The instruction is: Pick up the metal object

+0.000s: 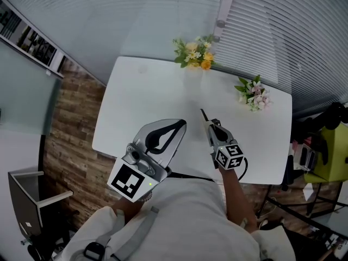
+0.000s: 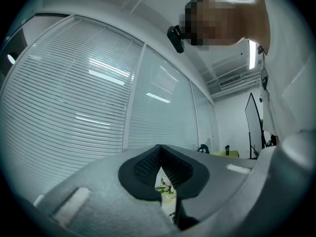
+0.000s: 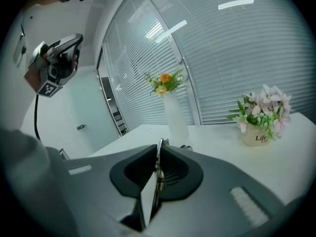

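Over the near counter (image 1: 147, 91) edge, right claw (image 1: 209, 124) is clamped tight on a thin metal strip (image 3: 158, 154), held edge-up off the counter. Left claw (image 1: 182, 123) is closed with nothing in it. A vase (image 1: 194, 54) and a flowerpot (image 1: 254, 94) sit at the far side.

Grey grippers (image 1: 182, 125), marker cubes (image 1: 130, 179), white shirt (image 1: 190, 216)

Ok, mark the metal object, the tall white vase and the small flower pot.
metal object (image 3: 159, 148), right gripper view, thin edge between the jaws.
tall white vase (image 3: 175, 117), right gripper view, mid body.
small flower pot (image 3: 255, 138), right gripper view, front wall.
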Available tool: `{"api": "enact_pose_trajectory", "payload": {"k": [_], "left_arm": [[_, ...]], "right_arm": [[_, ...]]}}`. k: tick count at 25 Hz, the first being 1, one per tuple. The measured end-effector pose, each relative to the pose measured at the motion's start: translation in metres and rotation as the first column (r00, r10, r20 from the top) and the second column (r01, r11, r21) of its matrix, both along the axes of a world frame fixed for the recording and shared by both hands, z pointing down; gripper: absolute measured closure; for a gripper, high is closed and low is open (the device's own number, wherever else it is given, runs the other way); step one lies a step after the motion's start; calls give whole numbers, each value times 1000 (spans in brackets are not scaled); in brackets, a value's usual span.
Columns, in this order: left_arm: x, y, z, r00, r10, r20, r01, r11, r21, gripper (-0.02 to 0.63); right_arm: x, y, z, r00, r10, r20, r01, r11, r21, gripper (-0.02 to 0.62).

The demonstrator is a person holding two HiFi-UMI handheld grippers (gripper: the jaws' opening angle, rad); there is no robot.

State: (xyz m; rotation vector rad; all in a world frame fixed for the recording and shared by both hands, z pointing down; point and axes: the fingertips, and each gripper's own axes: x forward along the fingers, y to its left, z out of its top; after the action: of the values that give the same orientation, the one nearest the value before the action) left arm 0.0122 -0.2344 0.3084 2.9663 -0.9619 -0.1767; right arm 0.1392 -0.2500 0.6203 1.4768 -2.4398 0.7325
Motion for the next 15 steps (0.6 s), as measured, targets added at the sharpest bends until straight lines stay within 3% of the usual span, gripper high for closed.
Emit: {"api": "enact_pose_trajectory", "payload": {"k": [15], "left_arm": [[-1, 6, -1, 1000, 7, -8, -6, 1000, 9, 601]], "right_arm": [[-1, 0, -85, 999, 4, -36, 1, 992, 126, 571]]}}
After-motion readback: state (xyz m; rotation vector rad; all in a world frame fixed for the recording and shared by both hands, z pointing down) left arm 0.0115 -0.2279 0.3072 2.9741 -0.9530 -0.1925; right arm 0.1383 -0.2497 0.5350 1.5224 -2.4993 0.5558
